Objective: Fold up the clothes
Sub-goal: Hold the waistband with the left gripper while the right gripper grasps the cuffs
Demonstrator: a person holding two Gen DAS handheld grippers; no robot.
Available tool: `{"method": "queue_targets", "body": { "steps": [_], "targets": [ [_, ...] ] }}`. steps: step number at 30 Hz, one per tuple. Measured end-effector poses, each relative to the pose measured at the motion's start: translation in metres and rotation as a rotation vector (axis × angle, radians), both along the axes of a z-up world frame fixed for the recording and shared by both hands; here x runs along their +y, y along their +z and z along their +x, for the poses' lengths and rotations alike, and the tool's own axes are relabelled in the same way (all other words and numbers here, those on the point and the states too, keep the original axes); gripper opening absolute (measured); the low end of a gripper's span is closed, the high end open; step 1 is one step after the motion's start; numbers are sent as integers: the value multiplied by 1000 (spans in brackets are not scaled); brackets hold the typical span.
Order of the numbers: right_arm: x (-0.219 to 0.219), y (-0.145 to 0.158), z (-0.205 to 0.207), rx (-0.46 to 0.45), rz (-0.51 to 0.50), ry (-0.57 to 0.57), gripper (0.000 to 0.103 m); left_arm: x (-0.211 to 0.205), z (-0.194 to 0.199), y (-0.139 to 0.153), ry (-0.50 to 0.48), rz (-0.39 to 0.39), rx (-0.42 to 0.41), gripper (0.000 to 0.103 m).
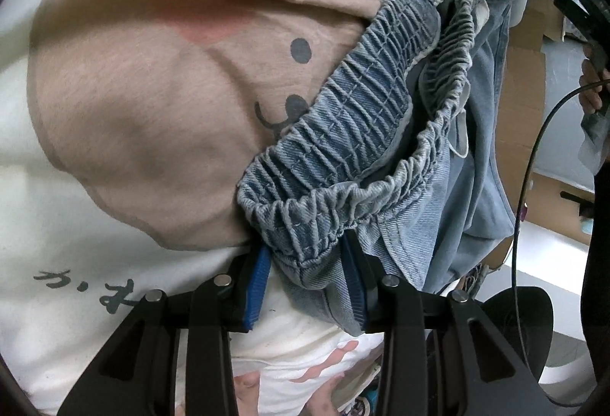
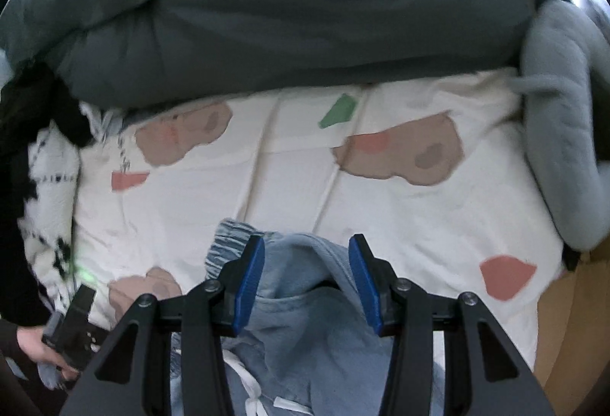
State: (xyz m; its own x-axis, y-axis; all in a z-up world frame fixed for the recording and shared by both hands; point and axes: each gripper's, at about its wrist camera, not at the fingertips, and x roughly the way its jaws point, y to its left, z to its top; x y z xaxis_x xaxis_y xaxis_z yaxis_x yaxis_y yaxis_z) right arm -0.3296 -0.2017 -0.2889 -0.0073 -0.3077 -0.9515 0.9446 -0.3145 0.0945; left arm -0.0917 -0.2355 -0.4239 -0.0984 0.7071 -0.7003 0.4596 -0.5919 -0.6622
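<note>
Light blue denim shorts [image 1: 381,134] with an elastic waistband hang in front of a cream bed sheet [image 1: 57,206] printed with tan bear shapes. My left gripper [image 1: 309,275] has its blue pads wide apart with the waistband corner bunched between them. In the right wrist view the same shorts [image 2: 301,305] lie between the spread blue pads of my right gripper [image 2: 305,282], over the sheet [image 2: 419,217]. The other gripper shows at the lower left [image 2: 72,332], held by a hand.
A dark green duvet [image 2: 286,4] is piled at the far side of the bed. A grey plush item [image 2: 564,149] lies at the right, a black-and-white garment [image 2: 45,195] at the left. Cardboard boxes [image 1: 522,92] stand beyond the bed.
</note>
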Motion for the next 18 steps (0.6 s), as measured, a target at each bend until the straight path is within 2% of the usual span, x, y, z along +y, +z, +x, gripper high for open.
{"method": "queue_targets", "body": {
  "steps": [3,7,10,12,13,15,17,18],
  "targets": [
    [-7,-16,4,49,99,76,44,-1,3,1,15,-4,3,36],
    [-9,-37,-2,33,192,128,44,1,7,4,26,-19,6,36],
    [-13,-54,-12,-9,242,128,44,-2,6,2,41,0,-1,36],
    [-15,-60,-16,-41,249,125,31,-4,7,1,42,14,-1,36],
    [-16,-61,-17,-41,245,126,11,-5,6,1,40,15,2,36],
    [-16,-57,-20,-25,228,118,9,-5,9,3,37,8,10,35],
    [-14,-52,-24,-19,204,98,6,-2,13,6,36,2,23,26],
    [-11,-50,-26,-8,197,87,5,-1,13,9,36,1,32,25]
  ]
}}
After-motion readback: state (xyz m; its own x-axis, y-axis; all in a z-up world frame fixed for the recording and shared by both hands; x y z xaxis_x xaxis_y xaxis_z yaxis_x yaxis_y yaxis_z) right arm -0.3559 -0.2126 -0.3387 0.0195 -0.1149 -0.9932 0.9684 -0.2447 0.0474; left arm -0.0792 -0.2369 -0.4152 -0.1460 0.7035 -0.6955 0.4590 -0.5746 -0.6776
